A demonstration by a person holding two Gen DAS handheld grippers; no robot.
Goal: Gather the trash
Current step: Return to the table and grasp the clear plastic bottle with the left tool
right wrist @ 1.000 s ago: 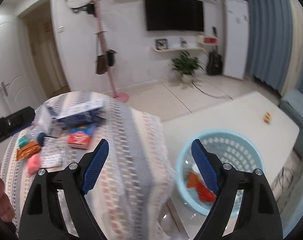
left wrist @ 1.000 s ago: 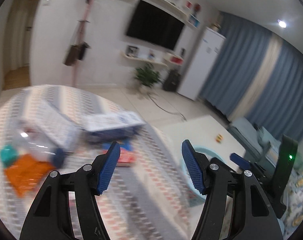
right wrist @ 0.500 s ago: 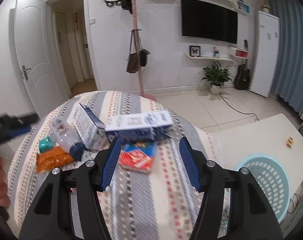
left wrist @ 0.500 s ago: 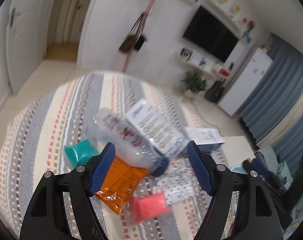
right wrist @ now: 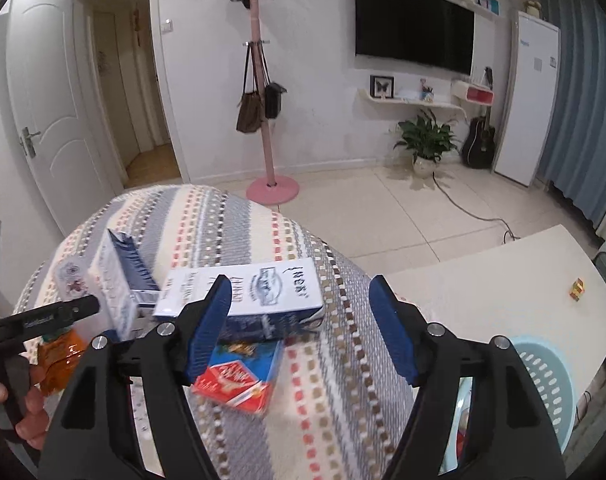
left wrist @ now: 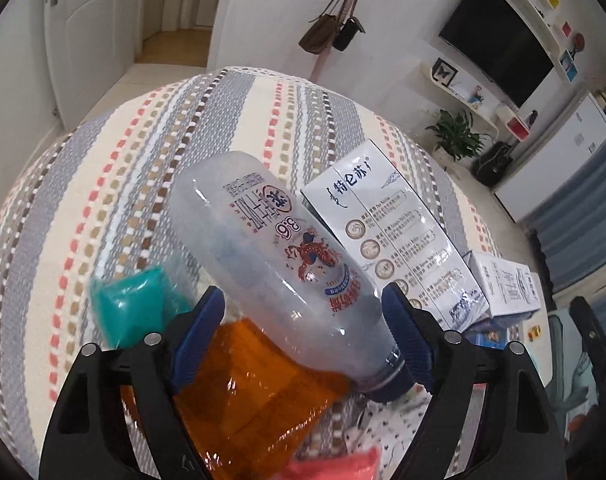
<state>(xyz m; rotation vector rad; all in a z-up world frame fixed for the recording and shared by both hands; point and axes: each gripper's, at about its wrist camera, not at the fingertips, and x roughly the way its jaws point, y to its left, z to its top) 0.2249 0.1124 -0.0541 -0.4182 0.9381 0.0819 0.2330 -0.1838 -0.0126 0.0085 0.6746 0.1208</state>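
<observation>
A clear plastic bottle (left wrist: 279, 264) with a blue cap lies on the striped tablecloth (left wrist: 223, 120). My left gripper (left wrist: 303, 332) straddles its neck end; the jaws are opening and the pads do not press on it. Under the bottle lies an orange wrapper (left wrist: 255, 392), with a teal packet (left wrist: 131, 308) to its left and a white carton (left wrist: 399, 232) to its right. My right gripper (right wrist: 299, 328) hovers with its jaws opening and nothing between them, above a lying blue-and-white carton (right wrist: 271, 292) and a red snack box (right wrist: 239, 380).
A light blue basket (right wrist: 543, 384) stands low at the right beside a white table (right wrist: 503, 280). A second carton (right wrist: 119, 280) stands upright at the left. One finger (right wrist: 63, 312) of my left gripper and a hand (right wrist: 7, 400) show at the left edge.
My left gripper swung down from the room view onto the trash pile, and the bottle now lies between its wider jaws. My right gripper turned left from the basket to the cartons.
</observation>
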